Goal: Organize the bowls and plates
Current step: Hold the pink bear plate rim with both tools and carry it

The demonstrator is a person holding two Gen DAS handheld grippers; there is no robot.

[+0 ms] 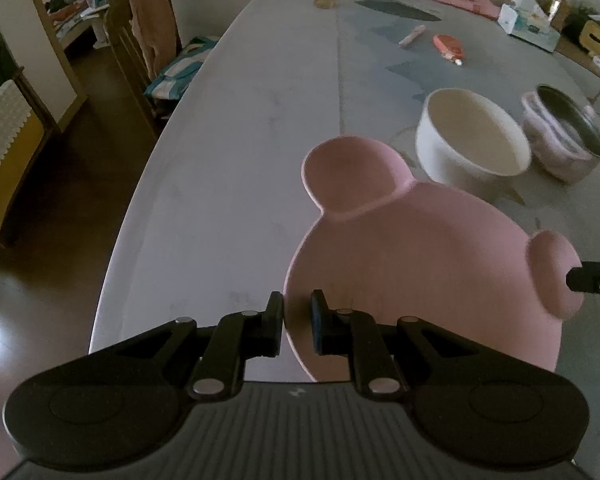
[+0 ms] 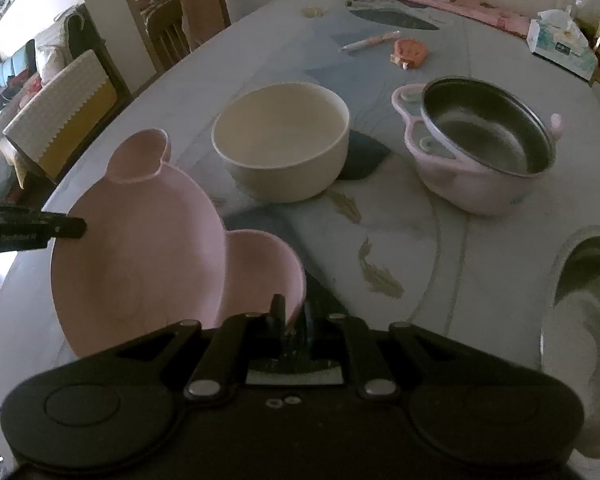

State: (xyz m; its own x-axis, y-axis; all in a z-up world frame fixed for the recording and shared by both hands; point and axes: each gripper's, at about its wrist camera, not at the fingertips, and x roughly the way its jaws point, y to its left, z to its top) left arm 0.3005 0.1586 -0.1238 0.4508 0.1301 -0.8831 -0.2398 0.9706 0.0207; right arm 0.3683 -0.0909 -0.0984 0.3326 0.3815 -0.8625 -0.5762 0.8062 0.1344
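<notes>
Pink plate [image 1: 420,264] sits gripped at opposite rims by both left [image 1: 298,326] and right [image 2: 294,320] jaws.

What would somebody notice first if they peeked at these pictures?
The big pink plate with round ears, tilted up off the table with the left tool and right tool pinching opposite edges. Behind it sit a white bowl and, to the right, a shiny metal bowl nested in a pink one.

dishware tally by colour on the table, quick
Pink: 2 – eared plate, eared bowl (holds the steel one)
White: 1 – bowl
Steel: 1 – bowl
Grey: 1 – dish, cropped at the right edge
Total: 5
</notes>
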